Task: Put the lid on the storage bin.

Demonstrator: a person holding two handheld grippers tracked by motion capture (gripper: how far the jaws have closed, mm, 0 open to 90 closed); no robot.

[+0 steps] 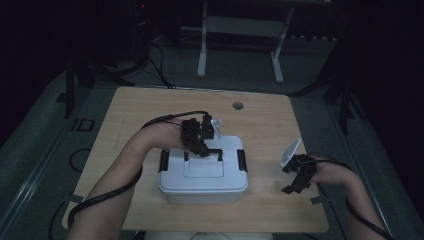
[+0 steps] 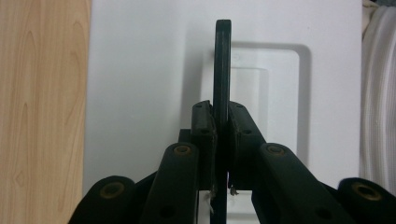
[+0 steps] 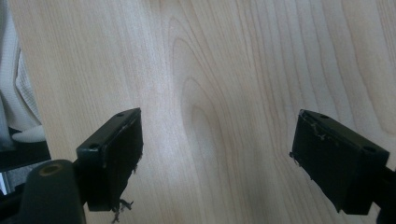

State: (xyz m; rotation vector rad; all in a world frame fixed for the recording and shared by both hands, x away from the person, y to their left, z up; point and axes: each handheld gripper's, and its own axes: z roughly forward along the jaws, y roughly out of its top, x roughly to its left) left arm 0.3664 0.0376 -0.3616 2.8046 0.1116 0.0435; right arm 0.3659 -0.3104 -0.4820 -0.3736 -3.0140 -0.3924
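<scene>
On the table, high view: my left tool [image 1: 204, 148] sits over the white rectangular plastic storage box with black side latches [image 1: 203, 172], which stands at the near middle of the pale wooden table [image 1: 150, 107], and the tool bears on the box's thin black carrying handle [image 1: 214, 152] at the lid's far edge.
High view, right side: my right tool [image 1: 295, 184] hangs low over bare table to the right of the box, well apart from it, with nothing in it.
Left gripper view, grip: the pads [image 2: 205, 123] are clamped on the black handle [image 2: 222, 65], which stands on edge between them above the white lid [image 2: 140, 84].
Left gripper view, advice: I judge the hold centred on the bar, so I would lift straight up and slowly; any sideways pull could twist the handle out of the pads.
Left gripper view, risk: I cannot tell whether the latches are fastened; if they are not, the lid may come away alone.
Right gripper view, state: the jaws stand wide apart over the wood grain [image 3: 219, 93], empty.
Right gripper view, advice: I would keep this tool ready to steady the box's right end if it tips on the lift.
</scene>
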